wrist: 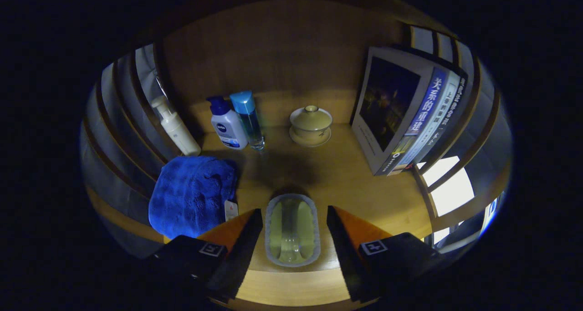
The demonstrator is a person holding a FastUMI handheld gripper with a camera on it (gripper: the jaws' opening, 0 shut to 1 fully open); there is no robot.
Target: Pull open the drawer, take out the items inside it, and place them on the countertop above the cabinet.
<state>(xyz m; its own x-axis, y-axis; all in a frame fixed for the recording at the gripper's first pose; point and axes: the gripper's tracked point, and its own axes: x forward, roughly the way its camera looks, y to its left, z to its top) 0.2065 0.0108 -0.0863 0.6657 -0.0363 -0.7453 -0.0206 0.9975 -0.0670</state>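
A small oblong dish (292, 231) with a grey rim and a pale green inside lies on the wooden countertop (346, 183), close to its front edge. My gripper (294, 220) straddles the dish, one orange-and-black finger on each side. The left finger (243, 238) sits almost against the rim. A thin strip of wood shows between the rim and the right finger (346, 238). The jaws stand apart and do not press on the dish.
A folded blue towel (193, 195) lies left of the fingers. Beyond it stand a white pump bottle (175, 126), a white-and-blue bottle (226, 124) and a clear blue-capped bottle (249, 119). A lidded cup on a saucer (311, 125) stands at the back; books (405, 110) lean at the right.
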